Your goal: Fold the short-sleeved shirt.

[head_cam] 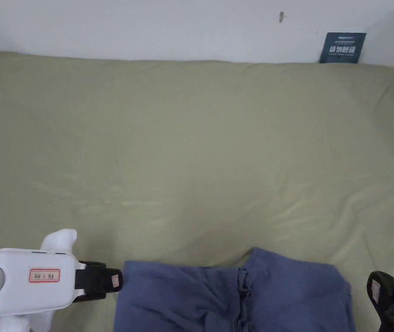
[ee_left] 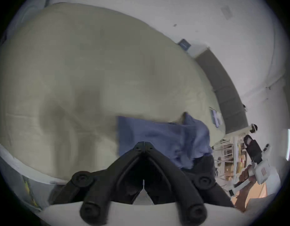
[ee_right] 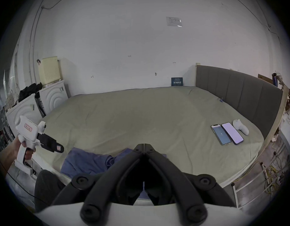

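The blue shirt (head_cam: 235, 296) lies rumpled at the bed's (head_cam: 192, 142) near edge, long axis running left to right between the claws, the left claw (head_cam: 116, 280) just beside its left end and nearer, the right claw (head_cam: 384, 296) off its right end, both closed, empty.

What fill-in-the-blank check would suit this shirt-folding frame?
1. The blue shirt lies on a bed with a ____ green cover.
2. The jaws of the left hand-held gripper are ____.
3. Beside the white controller lie ____ phones.

Missing words: light; shut; two
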`<state>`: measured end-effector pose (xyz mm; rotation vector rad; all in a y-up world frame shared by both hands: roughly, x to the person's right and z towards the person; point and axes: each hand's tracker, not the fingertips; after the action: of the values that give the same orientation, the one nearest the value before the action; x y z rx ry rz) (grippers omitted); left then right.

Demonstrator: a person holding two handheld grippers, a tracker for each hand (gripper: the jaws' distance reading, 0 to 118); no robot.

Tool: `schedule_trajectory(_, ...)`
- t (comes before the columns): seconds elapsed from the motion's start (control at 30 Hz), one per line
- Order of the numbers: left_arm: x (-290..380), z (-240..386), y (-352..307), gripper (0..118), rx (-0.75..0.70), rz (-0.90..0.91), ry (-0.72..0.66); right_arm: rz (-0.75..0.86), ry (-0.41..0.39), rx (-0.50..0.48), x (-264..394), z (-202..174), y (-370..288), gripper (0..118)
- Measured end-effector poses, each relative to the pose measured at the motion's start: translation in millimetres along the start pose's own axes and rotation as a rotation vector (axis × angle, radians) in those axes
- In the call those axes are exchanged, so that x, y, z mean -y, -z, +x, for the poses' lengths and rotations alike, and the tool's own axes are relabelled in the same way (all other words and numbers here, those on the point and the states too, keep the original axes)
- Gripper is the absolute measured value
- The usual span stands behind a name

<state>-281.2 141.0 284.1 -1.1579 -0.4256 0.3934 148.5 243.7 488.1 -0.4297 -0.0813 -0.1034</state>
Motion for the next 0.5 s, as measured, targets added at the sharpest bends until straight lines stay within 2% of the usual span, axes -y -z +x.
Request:
schedule_trajectory(0.23, 2, -34, 20, 0, 0.149, -0.065, -0.108, -0.007, -0.025, -0.012, -3, -13, 1, 0)
schedule_trajectory(0.27, 1, -37, 21, 6, 0.165, -0.062, -0.111, -0.009, -0.025, -0.009, -3, -13, 1, 0)
schedule_trajectory(0.3, 1, -37, 21, 27, 0.191, -0.064, -0.117, -0.01, -0.028, -0.006, -3, -14, 1, 0)
schedule_trajectory(0.33, 1, -40, 24, 68, 0.254, -0.065, -0.126, -0.013, -0.033, -0.005, -4, -14, 1, 0)
schedule_trajectory(0.37, 0, -41, 29, 114, 0.296, -0.074, -0.146, -0.017, -0.038, -0.002, -2, -13, 1, 0)
schedule_trajectory(0.4, 0, -42, 37, 118, 0.32, -0.093, -0.154, -0.019, -0.043, 0.001, -2, -13, 2, 0)
schedule_trajectory(0.5, 2, -44, 55, 118, 0.384, -0.126, -0.197, -0.027, -0.041, 0.002, -2, -15, 3, 0)
